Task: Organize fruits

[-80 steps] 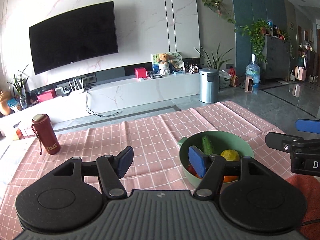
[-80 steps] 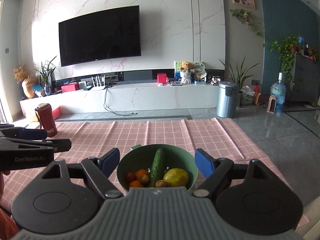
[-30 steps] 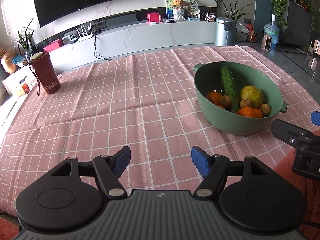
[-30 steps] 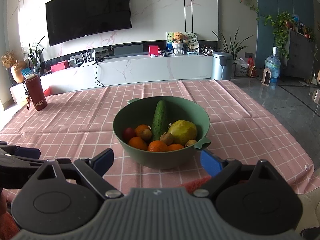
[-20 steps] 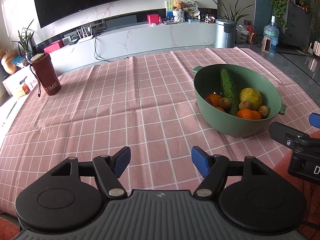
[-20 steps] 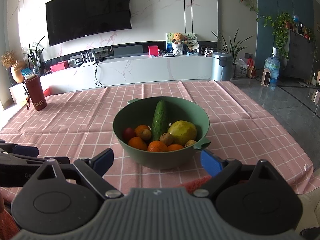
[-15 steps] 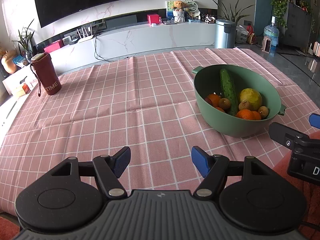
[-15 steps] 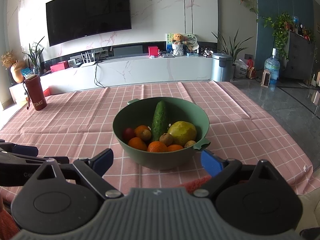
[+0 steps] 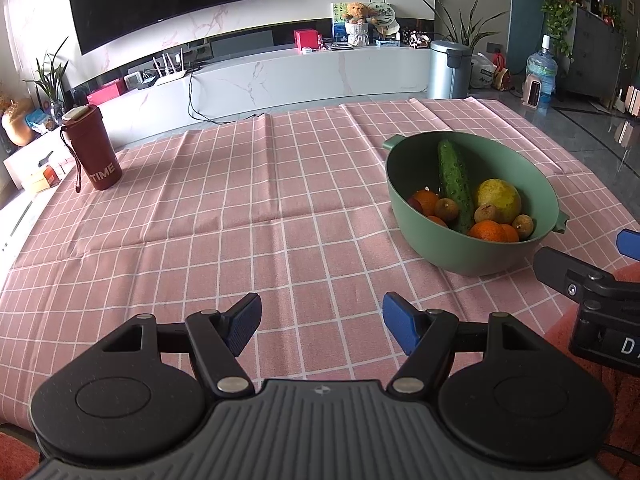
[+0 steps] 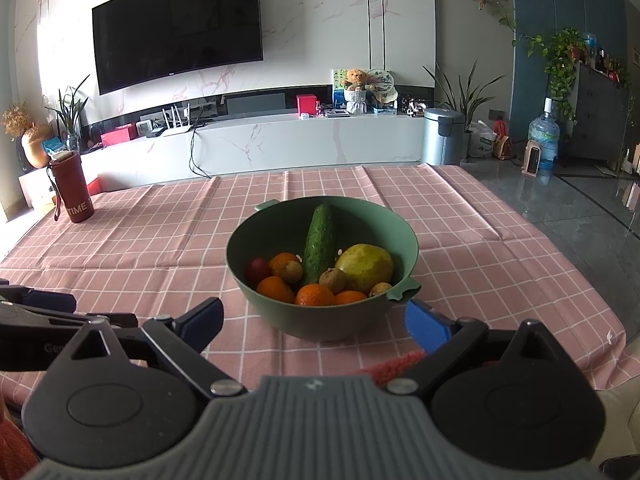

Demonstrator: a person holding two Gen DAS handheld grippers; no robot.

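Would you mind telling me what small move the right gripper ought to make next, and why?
Probably ease the right gripper forward and up over the green bowl: it is open and empty, short of the near rim, and all the fruit, with the cucumber, lies inside.

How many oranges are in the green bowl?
4 visible: one orange by the cucumber, three along the bowl front. More may hide underneath.

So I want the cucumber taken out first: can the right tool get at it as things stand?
Probably yes. The right tool is open and faces the green bowl; the cucumber lies on top of the other fruit, leaning on the far wall, with nothing over it. It would have to come in over the near rim.
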